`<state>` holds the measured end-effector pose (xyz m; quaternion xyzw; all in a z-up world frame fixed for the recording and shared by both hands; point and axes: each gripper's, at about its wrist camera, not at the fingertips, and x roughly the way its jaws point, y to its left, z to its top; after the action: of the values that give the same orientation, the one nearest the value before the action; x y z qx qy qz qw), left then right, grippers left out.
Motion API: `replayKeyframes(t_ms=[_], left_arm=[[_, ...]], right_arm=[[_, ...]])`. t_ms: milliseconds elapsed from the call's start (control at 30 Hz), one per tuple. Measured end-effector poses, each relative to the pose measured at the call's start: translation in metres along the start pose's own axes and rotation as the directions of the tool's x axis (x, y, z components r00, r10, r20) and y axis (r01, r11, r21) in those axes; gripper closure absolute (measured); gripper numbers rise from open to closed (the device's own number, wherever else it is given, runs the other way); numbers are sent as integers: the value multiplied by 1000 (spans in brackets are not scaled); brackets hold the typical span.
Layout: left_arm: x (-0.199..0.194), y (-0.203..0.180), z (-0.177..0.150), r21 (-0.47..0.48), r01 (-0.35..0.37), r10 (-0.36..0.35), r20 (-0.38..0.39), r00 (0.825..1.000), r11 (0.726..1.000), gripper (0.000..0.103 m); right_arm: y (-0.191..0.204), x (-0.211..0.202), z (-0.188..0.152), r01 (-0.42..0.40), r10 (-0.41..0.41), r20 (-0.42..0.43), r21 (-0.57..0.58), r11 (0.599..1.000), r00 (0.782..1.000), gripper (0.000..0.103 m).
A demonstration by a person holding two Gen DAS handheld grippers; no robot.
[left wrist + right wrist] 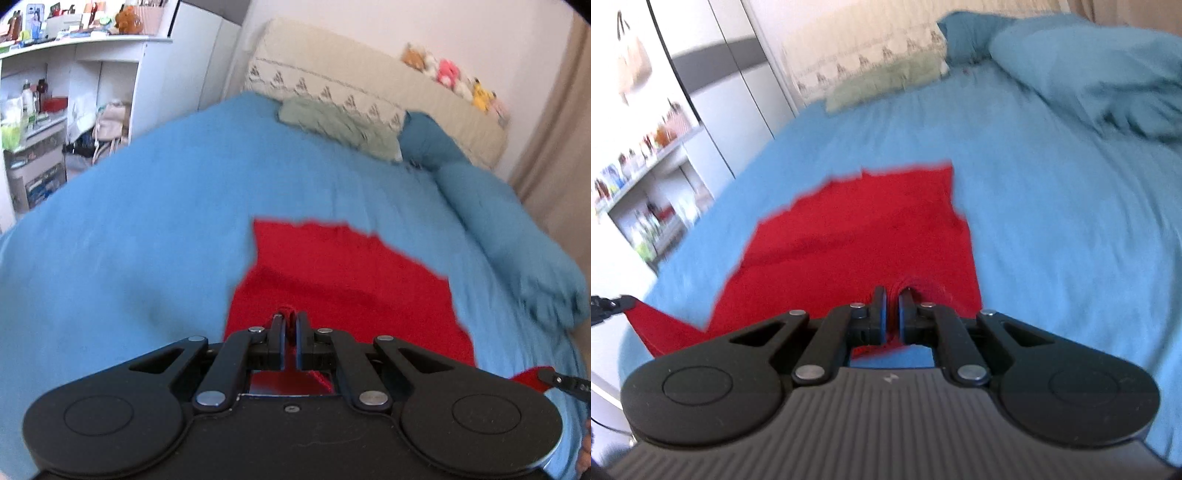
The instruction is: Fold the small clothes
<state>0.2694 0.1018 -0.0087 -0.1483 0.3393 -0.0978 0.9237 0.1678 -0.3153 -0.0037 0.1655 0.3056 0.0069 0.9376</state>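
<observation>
A red garment (343, 273) lies spread on the blue bedsheet (147, 221); it also shows in the right wrist view (857, 236). My left gripper (290, 317) is shut on the near edge of the red garment, a fold of cloth pinched between its fingers. My right gripper (893, 293) is shut on the other near corner of the garment. The tip of the right gripper (565, 382) shows at the right edge of the left wrist view, the tip of the left gripper (605, 304) at the left edge of the right wrist view, each holding red cloth.
A green pillow (340, 127) and a cream headboard cover (369, 85) lie at the far end. A blue duvet roll (506, 229) runs along the right side. White shelves (74, 92) with clutter stand left of the bed. A beige curtain (554, 155) hangs right.
</observation>
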Motion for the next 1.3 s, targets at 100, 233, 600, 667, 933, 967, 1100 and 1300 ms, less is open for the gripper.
replayKeyframes(t_ms=[100,233,600,667,933,967,1100,1300], left_arm=[[47,-15,55,14,-34,33,44,998,999,98],[126,-27,112,-16,-68,69,64,996,998,98],[348,19,123,-169,-169,161,-57,985,971,98],[359,24,123,-175,-176,169,-52,984,969,98],[364,10,131,-159,-198,199,-12,980,967,99],[369,6,132,-141,-208,206,-25,978,968,98],[359,-2,131,-99,-223,222,-27,975,970,47],[293,-34,121,106,-223,216,74,974,969,4]], right_arm=[[-2,43,63,-20,20,14,9,1000,1000,82],[-10,124,132,13,-13,18,-8,1000,1000,82],[-56,342,134,153,-152,-41,29,988,988,82],[-64,353,135,170,-169,-19,61,984,985,82],[-63,375,144,201,-200,-19,90,975,980,83],[-61,374,143,202,-201,-22,88,975,979,82],[-57,355,141,201,-201,-13,88,976,980,17],[-41,280,140,201,-189,140,-82,976,972,0]])
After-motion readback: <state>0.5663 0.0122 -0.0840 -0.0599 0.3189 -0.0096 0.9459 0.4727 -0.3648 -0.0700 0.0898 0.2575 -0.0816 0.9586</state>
